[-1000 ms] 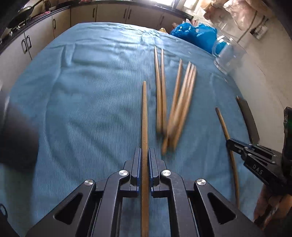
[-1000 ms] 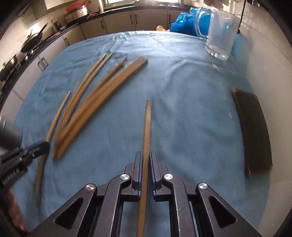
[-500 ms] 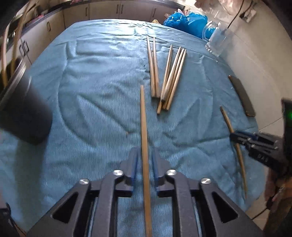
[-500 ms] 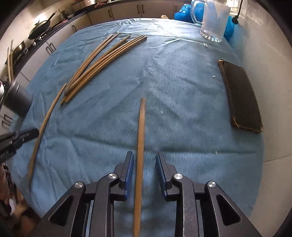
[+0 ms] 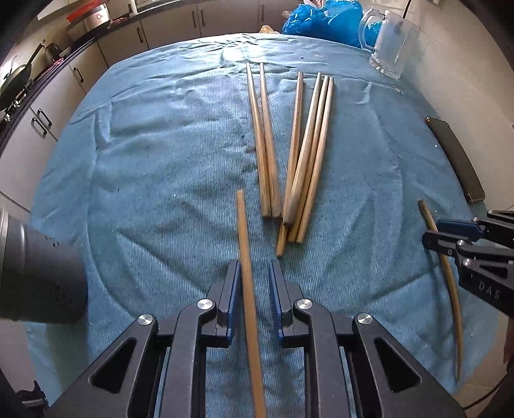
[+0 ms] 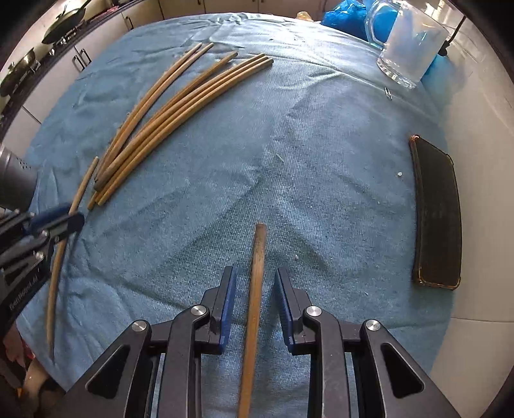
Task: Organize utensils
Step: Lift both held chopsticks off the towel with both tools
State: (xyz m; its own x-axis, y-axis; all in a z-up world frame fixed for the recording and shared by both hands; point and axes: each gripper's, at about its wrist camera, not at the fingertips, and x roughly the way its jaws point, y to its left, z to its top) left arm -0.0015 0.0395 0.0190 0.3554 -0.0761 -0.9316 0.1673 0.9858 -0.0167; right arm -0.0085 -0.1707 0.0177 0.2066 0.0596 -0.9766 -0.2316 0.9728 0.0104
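Several wooden chopsticks (image 5: 290, 151) lie in a loose bunch on the blue cloth (image 5: 154, 167); the bunch also shows in the right wrist view (image 6: 167, 112). My left gripper (image 5: 254, 267) is open, and a single chopstick (image 5: 245, 257) lies on the cloth between its jaws. My right gripper (image 6: 253, 273) is open around another single chopstick (image 6: 257, 276) lying on the cloth. The left gripper's fingers (image 6: 54, 223) show at the left in the right wrist view. The right gripper's fingers (image 5: 456, 231) show at the right in the left wrist view.
A dark cylindrical holder (image 5: 35, 276) stands at the left edge of the table. A glass mug (image 5: 395, 48) and a blue bag (image 5: 321, 16) are at the far right. A black phone (image 6: 437, 212) lies by the right edge. Kitchen cabinets (image 5: 64, 80) run behind.
Both grippers were shut on a chopstick each; both have opened and the chopsticks now lie loose between the jaws. Both views have pulled back.
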